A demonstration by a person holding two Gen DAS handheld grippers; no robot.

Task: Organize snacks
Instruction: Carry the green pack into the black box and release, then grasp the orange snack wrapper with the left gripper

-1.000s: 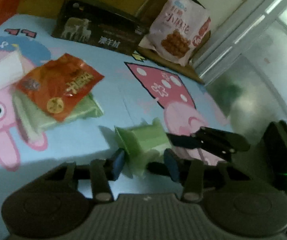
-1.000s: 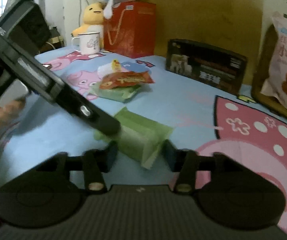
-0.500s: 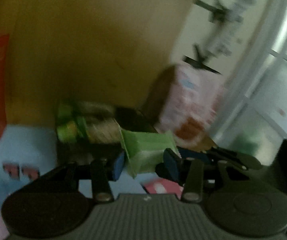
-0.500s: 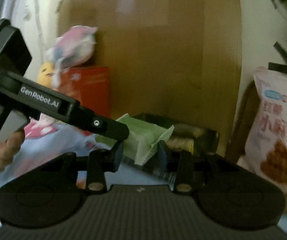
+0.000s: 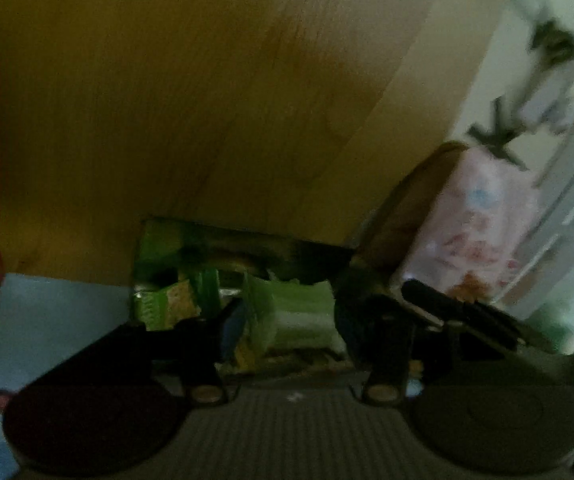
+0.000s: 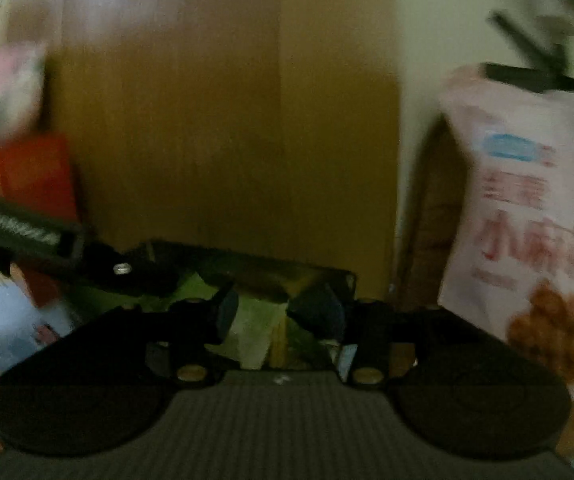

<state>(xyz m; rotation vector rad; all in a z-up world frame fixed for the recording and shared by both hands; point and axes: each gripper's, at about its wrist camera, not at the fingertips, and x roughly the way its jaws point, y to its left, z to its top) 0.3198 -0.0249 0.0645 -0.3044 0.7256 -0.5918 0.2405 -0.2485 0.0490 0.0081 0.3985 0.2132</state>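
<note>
Green packet (image 5: 299, 312) between both grippers.

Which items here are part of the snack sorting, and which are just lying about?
In the job:
- green snack packet, held between both grippers: left gripper, right gripper
- dark box with green packets inside
- pink snack bag

Lying about:
- red bag
- plush toy, blurred
- wooden board

Dim, motion-blurred fisheye views; dark foreground, rounded black corners.
</note>
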